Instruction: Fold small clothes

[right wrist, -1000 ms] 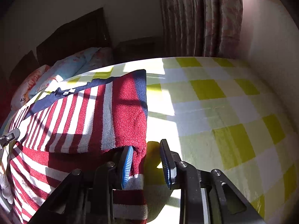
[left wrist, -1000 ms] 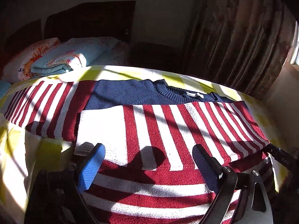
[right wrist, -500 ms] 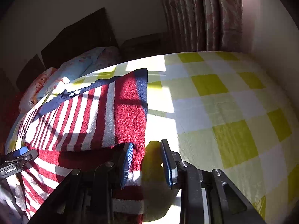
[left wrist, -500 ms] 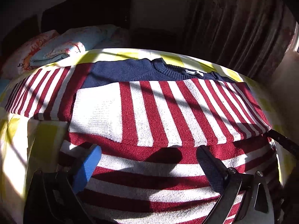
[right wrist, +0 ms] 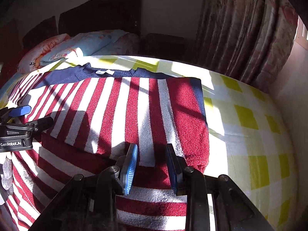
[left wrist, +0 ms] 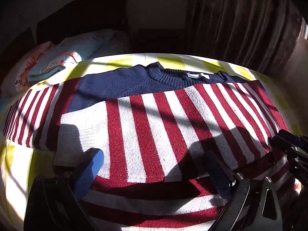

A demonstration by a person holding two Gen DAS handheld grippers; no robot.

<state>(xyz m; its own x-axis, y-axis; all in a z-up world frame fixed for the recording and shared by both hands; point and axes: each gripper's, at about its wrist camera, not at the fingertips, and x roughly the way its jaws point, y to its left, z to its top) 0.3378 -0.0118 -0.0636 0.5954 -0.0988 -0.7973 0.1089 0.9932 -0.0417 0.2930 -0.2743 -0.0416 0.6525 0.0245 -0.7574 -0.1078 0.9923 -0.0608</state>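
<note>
- Pillows (left wrist: 48, 65) far left at the bed head, well apart from the work
- Sweater (left wrist: 154, 119) lies flat on the checked sheet (right wrist: 250, 115), collar (left wrist: 184, 77) toward the bed head; red/white stripes w/ navy yoke
- Left sleeve (left wrist: 32, 111) is spread out to the side, not yet folded; right sleeve looks already laid across the chest, stripes running crosswise to the body's
- Judged handling: knit, soft, floppy, light-ish but thick; not slippery, not fragile; will sag and bunch if lifted by one pt, so pinch edges/corners w/ both grippers and drag low over the sheet
- Best hold (guess): left sleeve cuff for the next fold-in, then hem corners to bring bottom up to the collar
- Left gripper (left wrist: 154, 173) is low over the lower chest, pointing at the collar, fingers spread wide, nothing between them; whether pads touch the knit I can't tell
- Right gripper (right wrist: 152, 165) is low at the right half, near the folded sleeve's lower edge, aimed at the collar; fingers partly apart, holding nothing that I can see, a fabric strip shows in the gap but isn't pinched
- Curtain (right wrist: 250, 38) at far right, sun glare across sheet and knit
</note>
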